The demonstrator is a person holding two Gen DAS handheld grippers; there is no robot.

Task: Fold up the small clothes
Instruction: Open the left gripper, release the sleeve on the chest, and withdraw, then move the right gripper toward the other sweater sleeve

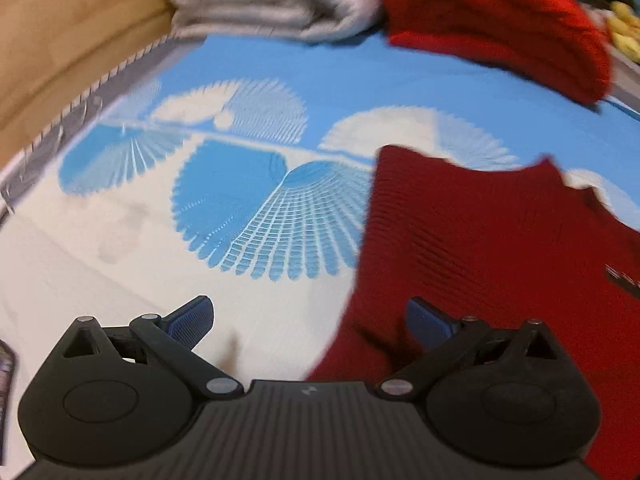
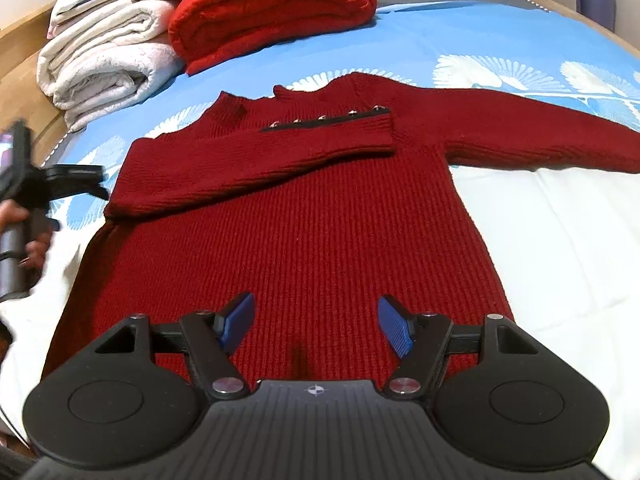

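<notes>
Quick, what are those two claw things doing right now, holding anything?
Left gripper: open, holding nothing.
Right gripper: open, empty, over the dark red sweater.

I am working in a home bedroom. The work surface is a bed covered by a blue and white bedspread point(image 2: 460, 36) printed with fan shapes. A wooden bed frame point(image 1: 60, 32) borders its edge. Folded white blankets point(image 2: 104, 68) and a folded red knit point(image 2: 272, 4) are stacked at the far end, with a dark red sweater point(image 2: 300, 220) laid flat.
</notes>
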